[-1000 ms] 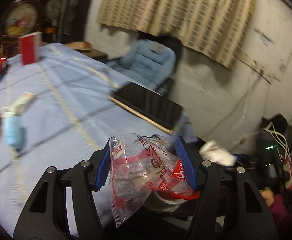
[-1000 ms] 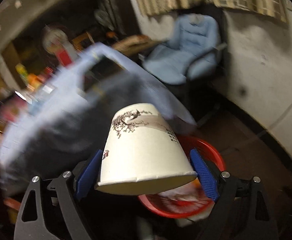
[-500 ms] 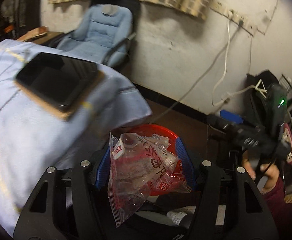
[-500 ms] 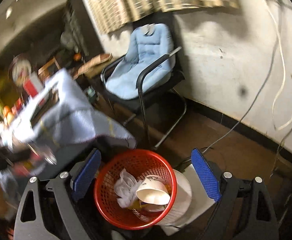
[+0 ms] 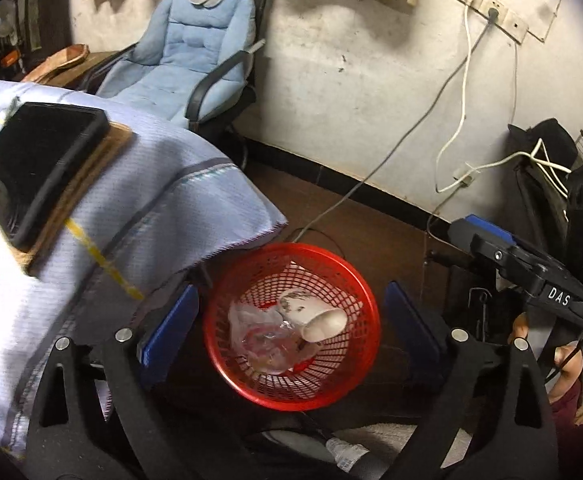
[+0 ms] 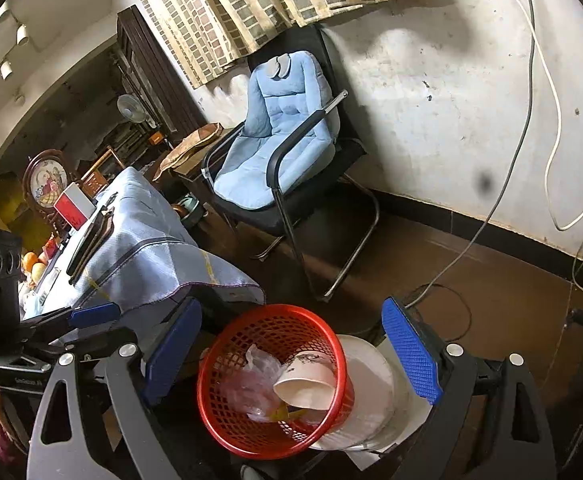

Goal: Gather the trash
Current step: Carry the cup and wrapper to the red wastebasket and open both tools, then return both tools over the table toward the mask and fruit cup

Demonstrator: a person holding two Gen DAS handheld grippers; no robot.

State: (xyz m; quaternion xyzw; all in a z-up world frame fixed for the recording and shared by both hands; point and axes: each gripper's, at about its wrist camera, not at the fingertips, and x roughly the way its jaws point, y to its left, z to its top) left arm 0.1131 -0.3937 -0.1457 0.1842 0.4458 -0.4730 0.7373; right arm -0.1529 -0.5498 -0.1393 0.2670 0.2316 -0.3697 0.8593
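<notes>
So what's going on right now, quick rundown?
Left tool open, empty. Right tool open, empty. Paper cup and plastic wrapper lie in red basket. Nothing in the way.

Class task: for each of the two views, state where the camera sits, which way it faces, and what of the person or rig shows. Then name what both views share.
Left wrist: on the left gripper, facing down at the basket; open fingers, right gripper and a hand show.
Right wrist: on the right gripper, facing down at the basket; open fingers and left gripper show.
Shared: basket, cup, chair, table.

Black tongs (image 5: 291, 326), blue ribbed pads (image 6: 409, 350), silver screws.
</notes>
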